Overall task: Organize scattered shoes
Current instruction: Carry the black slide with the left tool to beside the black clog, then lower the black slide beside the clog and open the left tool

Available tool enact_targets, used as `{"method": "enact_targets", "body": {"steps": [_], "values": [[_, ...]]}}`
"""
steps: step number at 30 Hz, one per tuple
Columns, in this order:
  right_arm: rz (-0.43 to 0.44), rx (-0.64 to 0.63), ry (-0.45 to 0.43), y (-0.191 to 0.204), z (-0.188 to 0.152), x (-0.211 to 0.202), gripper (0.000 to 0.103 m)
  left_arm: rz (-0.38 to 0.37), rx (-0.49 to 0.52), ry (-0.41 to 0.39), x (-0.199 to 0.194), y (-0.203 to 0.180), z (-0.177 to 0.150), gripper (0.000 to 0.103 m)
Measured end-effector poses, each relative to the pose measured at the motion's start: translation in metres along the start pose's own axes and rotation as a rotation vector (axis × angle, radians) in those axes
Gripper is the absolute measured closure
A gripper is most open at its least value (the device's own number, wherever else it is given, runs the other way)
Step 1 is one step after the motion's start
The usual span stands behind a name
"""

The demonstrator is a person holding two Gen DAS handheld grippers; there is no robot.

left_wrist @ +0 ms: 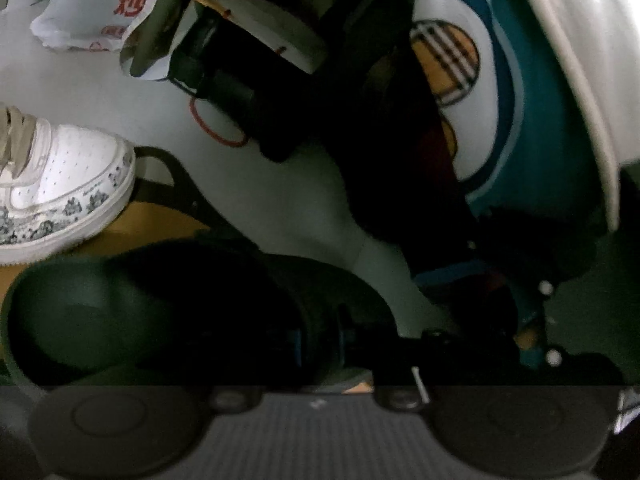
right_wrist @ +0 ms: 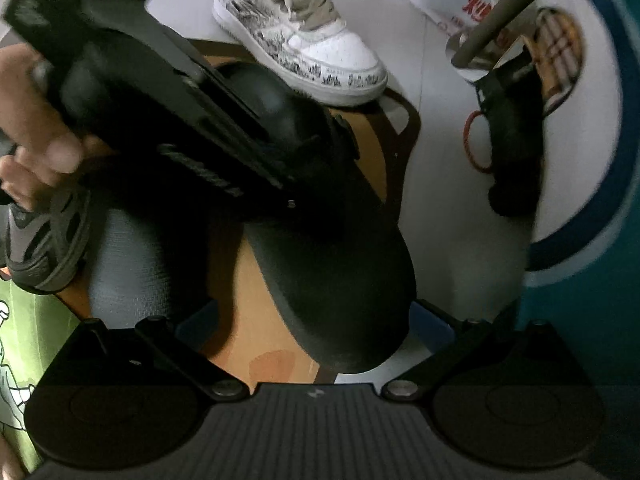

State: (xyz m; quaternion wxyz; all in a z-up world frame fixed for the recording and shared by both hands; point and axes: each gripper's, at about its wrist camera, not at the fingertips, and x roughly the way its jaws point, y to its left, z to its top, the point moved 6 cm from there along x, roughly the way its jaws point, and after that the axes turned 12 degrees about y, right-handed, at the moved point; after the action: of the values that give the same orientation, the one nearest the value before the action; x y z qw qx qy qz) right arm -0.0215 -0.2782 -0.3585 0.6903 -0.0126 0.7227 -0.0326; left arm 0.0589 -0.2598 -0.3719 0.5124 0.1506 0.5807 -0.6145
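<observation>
Right gripper (right_wrist: 332,344) spread wide around black slipper's (right_wrist: 332,240) heel; left gripper (right_wrist: 224,160) across its strap, grip unclear; white sneaker (right_wrist: 304,36) beyond

The low leather sneaker (right_wrist: 304,36) is white, with grey-black ink-like prints on its sides and beige laces. The rubber clog (right_wrist: 332,240) is matte black. It lies on an orange-brown mat (right_wrist: 260,320) with dark border. The thin plastic bag (left_wrist: 92,4) is white with red characters.
</observation>
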Motion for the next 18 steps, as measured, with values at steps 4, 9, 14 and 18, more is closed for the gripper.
{"method": "enact_targets", "body": {"steps": [4, 9, 14, 18], "values": [[0.007, 0.004, 0.042, 0.0, 0.004, 0.017, 0.0, 0.014, 0.025, 0.028, 0.002, -0.003, -0.009, 0.087], [0.03, -0.011, 0.058, 0.004, 0.01, 0.031, 0.0, 0.009, 0.031, 0.054, 0.003, -0.004, -0.017, 0.086], [0.16, -0.019, 0.095, 0.014, 0.008, 0.041, 0.0, -0.009, -0.014, 0.052, -0.002, 0.0, -0.026, 0.085], [0.204, -0.041, 0.118, 0.024, 0.0, 0.048, 0.0, -0.019, -0.107, 0.014, -0.009, 0.008, -0.032, 0.08]]}}
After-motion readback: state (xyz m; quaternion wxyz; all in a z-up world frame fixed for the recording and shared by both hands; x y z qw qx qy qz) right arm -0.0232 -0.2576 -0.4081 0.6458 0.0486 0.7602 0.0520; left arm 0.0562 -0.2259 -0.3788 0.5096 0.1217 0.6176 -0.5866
